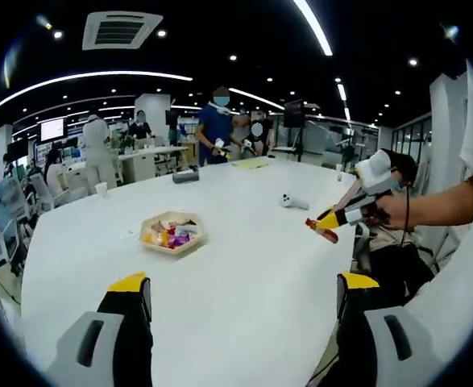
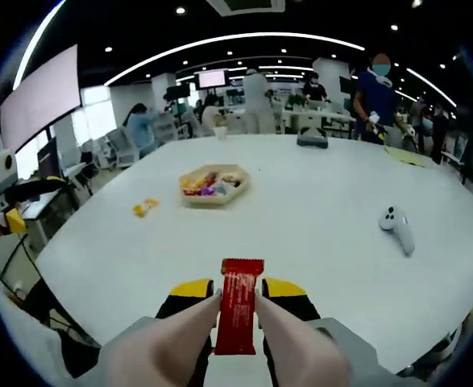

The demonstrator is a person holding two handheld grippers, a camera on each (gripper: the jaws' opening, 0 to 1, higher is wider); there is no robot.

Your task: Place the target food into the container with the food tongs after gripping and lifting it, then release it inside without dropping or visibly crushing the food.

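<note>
Left gripper view: the left gripper [image 1: 243, 302] hangs over the white bench [image 1: 244, 242], jaws wide apart and holding nothing. One tray [image 1: 172, 234] of mixed sweets sits near the middle of the bench, and one white controller [image 1: 294, 201] lies farther right. The right gripper [image 1: 338, 218] comes in from the right, above the bench edge, clamped on a red bar [image 1: 323, 231].

Right gripper view: the right gripper [image 2: 238, 292] is closed on one red bar [image 2: 239, 316], held upright between pale tongs [image 2: 188, 339]. The tray [image 2: 212, 185] lies well ahead and slightly left, with one yellow sweet [image 2: 145, 207] loose on the bench [image 2: 317, 201] beside it and the controller [image 2: 397, 227] off to the right.

The bar looks gripped and lifted, so the carry comes next: probably best to keep the squeeze light and even, travel level to the tray, lower close inside its rim, then open slowly.
</note>
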